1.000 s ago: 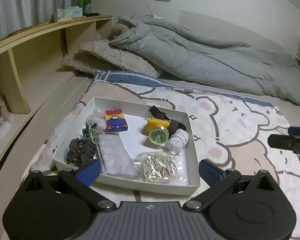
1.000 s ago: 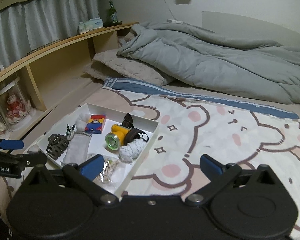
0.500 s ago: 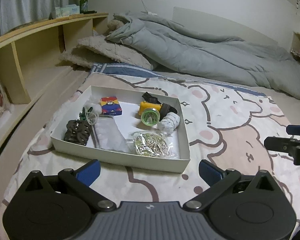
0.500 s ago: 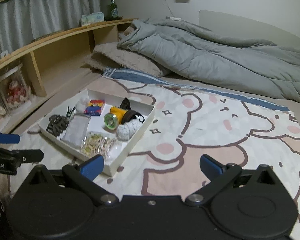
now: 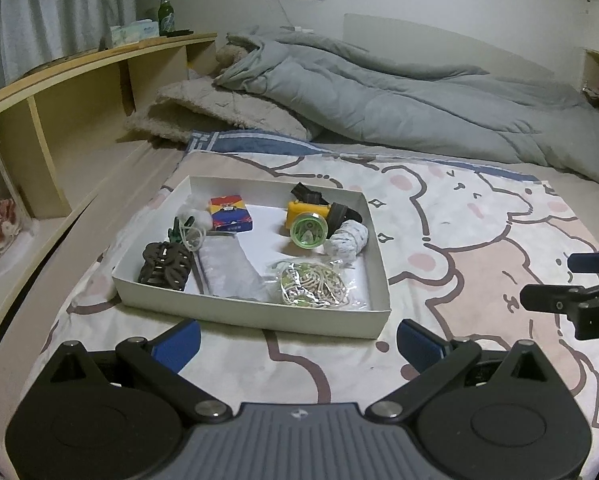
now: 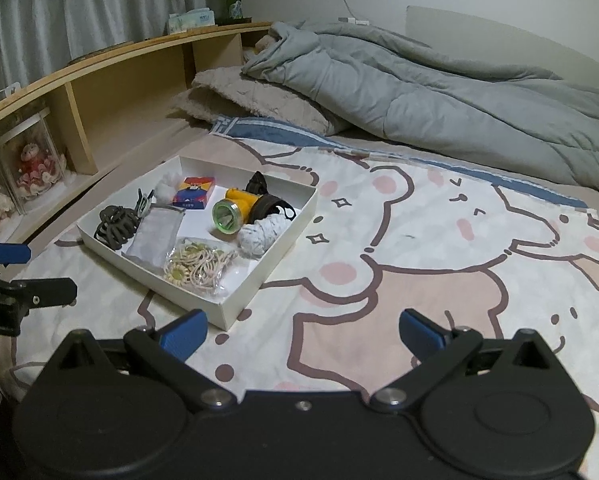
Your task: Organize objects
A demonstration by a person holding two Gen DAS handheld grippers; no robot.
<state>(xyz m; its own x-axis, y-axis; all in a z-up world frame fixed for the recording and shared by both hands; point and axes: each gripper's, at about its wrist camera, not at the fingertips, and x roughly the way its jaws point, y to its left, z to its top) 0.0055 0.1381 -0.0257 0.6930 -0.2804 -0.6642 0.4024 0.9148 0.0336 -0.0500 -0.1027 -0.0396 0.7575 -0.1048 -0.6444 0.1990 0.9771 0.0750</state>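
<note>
One tray (image 5: 259, 314), one headlamp (image 5: 305, 230), perhaps two hair claws (image 5: 165, 266)

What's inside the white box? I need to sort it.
In the white box: a yellow headlamp, card pack, dark hair claw clip, grey pouch, bagged hair ties, white cloth roll. Anything beneath them is hidden.

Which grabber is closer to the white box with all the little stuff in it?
Left. The left gripper hovers open right in front of the white cardboard box's near wall. The right gripper, also open, sits off to the box's right, level with its near corner, over the bear-print blanket.
</note>
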